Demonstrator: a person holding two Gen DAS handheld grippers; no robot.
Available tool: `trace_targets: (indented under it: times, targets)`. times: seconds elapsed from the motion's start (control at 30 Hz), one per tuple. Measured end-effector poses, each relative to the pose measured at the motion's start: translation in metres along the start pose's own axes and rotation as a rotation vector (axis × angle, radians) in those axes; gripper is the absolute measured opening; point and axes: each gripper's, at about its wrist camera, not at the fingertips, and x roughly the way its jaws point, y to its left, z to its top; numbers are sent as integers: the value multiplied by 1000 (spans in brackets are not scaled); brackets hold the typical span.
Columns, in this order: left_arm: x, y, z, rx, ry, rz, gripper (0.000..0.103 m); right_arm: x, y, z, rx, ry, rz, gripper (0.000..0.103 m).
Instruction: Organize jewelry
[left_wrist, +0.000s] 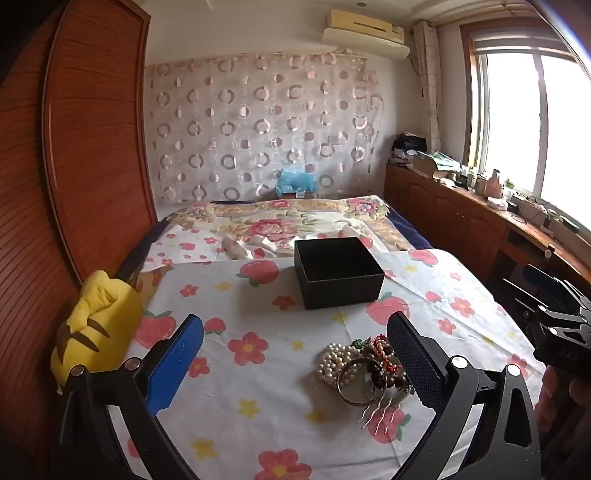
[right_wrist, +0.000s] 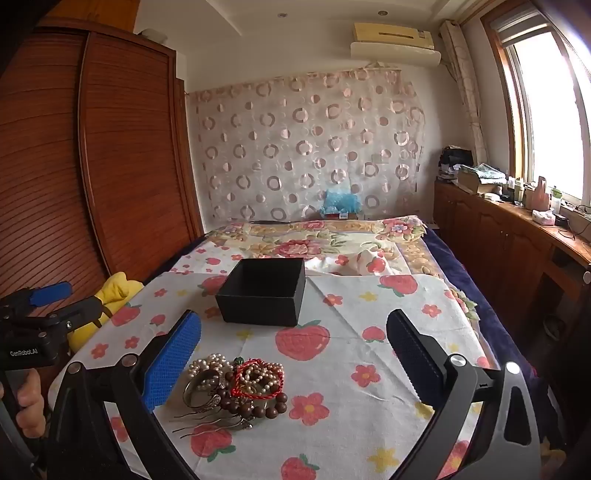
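A heap of jewelry (left_wrist: 364, 373) lies on the strawberry-print cloth (left_wrist: 258, 387): a pearl string, a metal bangle, a red cord bracelet, dark wooden beads and a hair comb. It also shows in the right wrist view (right_wrist: 236, 387). An open, empty black box (left_wrist: 338, 271) stands behind it, also in the right wrist view (right_wrist: 264, 291). My left gripper (left_wrist: 295, 350) is open, hovering above the cloth, the heap by its right finger. My right gripper (right_wrist: 293, 350) is open, the heap by its left finger.
A yellow plush toy (left_wrist: 98, 328) lies at the cloth's left edge. A wooden wardrobe (left_wrist: 74, 147) stands left. A cluttered wooden counter (left_wrist: 480, 206) runs under the window on the right. A floral quilt (left_wrist: 280, 221) covers the bed beyond the box.
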Motion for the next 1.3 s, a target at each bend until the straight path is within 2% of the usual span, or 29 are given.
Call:
trace_targets:
  times: [1.3]
  targets:
    - [0,-1,0,5,-7,3,97,-2,0,-1,6,-4,-1,101]
